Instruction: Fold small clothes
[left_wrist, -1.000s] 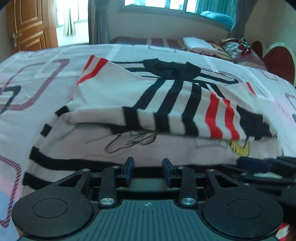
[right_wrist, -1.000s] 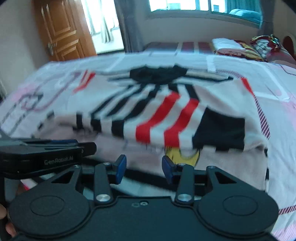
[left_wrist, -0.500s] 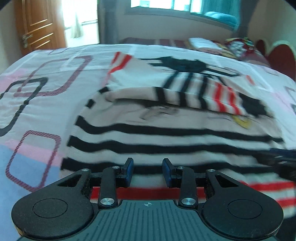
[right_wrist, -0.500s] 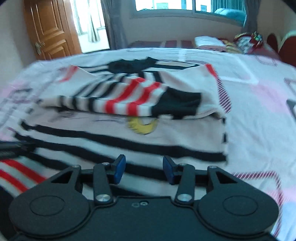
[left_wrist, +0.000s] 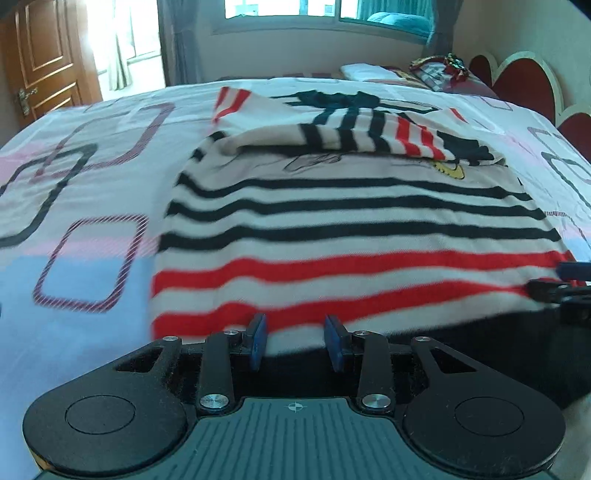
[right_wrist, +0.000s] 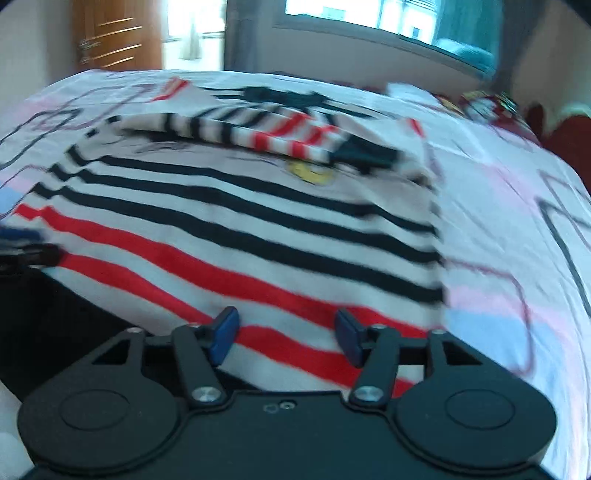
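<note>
A small white sweater (left_wrist: 351, 221) with black and red stripes lies flat on the bed, its sleeves folded across the chest at the far end. It also shows in the right wrist view (right_wrist: 258, 221). My left gripper (left_wrist: 295, 341) is open and empty at the sweater's near hem, left of its middle. My right gripper (right_wrist: 284, 338) is open and empty over the near hem toward the right side. Each gripper's fingers show at the edge of the other's view, the right one (left_wrist: 569, 280) and the left one (right_wrist: 22, 247).
The bed sheet (left_wrist: 81, 206) is white with pink, blue and dark square outlines. Pillows and a red item (left_wrist: 439, 70) lie at the far right by a red headboard (left_wrist: 517, 77). A wooden door (left_wrist: 44, 59) and a window are behind.
Both grippers have drawn back from the folded sleeves to the sweater's near hem. The red hem stripes have come into view. The right view has tilted and its jaws stand wider.
</note>
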